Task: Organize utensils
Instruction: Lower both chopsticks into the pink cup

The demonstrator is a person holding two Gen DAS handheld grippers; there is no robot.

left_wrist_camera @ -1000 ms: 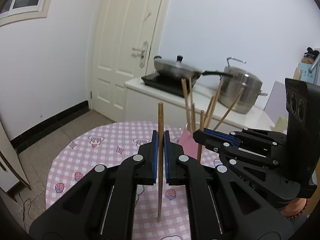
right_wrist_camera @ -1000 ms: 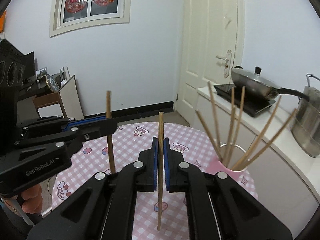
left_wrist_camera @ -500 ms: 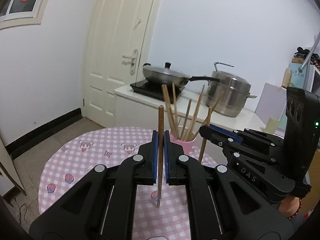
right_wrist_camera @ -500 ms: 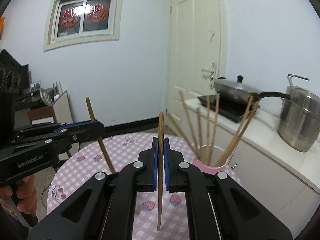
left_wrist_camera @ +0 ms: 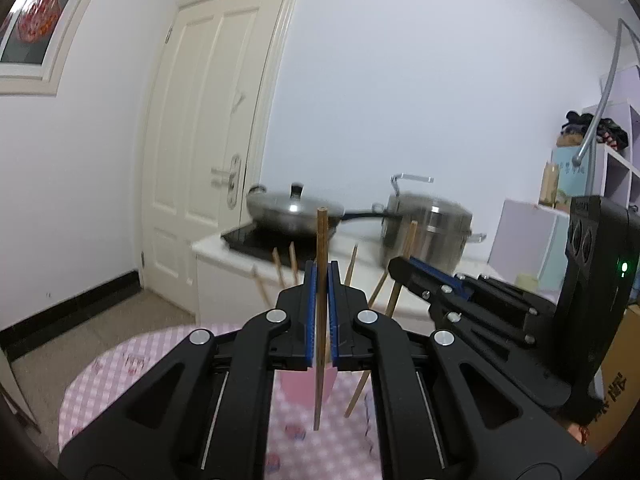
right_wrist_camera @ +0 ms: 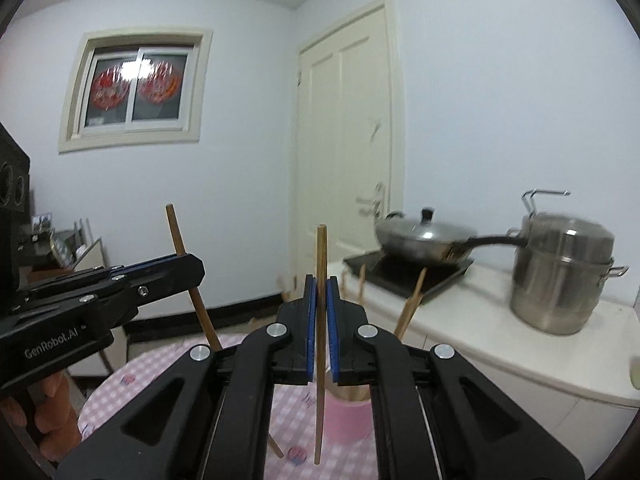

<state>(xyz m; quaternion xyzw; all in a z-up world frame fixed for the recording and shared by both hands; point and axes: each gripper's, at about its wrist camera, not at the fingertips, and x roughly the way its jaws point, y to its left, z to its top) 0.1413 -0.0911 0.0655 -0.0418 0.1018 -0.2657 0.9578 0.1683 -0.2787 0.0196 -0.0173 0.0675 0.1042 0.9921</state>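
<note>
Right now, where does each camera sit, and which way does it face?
Left wrist: on the left gripper, facing the pink cup, stove and door; its chopstick and the right gripper show.
Right wrist: on the right gripper, facing the cup, window and door; its chopstick, the left gripper and a hand show.
Shared: cup, wok, pot, door, checked table.

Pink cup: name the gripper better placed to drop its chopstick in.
Right gripper, probably: its upright chopstick hangs just before the cup's rim; left gripper's slanted chopstick sits beside the cup.
</note>
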